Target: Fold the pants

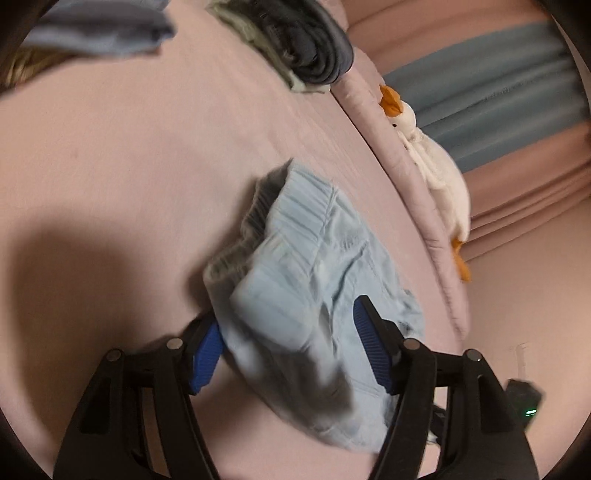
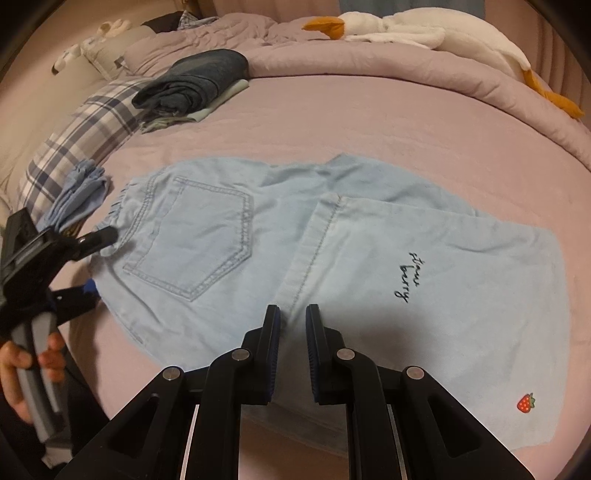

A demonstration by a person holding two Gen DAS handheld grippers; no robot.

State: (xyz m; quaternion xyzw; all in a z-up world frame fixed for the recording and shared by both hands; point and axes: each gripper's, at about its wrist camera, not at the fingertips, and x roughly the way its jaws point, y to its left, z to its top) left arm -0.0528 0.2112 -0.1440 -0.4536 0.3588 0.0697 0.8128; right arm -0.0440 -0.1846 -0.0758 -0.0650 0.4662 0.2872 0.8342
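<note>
Light-blue pants lie on the bed; left gripper jaws apart around the waistband, right gripper jaws nearly together, empty.

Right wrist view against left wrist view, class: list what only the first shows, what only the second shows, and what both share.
Only the right wrist view shows the back pocket, the dark stitched lettering, the strawberry patch, the plaid pillow, and a hand gripping the left hand-held gripper.

Only the left wrist view shows the gathered waistband bunched between that gripper's open fingers, and a small black device with a green light.

Both show the light blue pants, the pink bedspread, the stack of folded dark clothes and the white duck toy.
</note>
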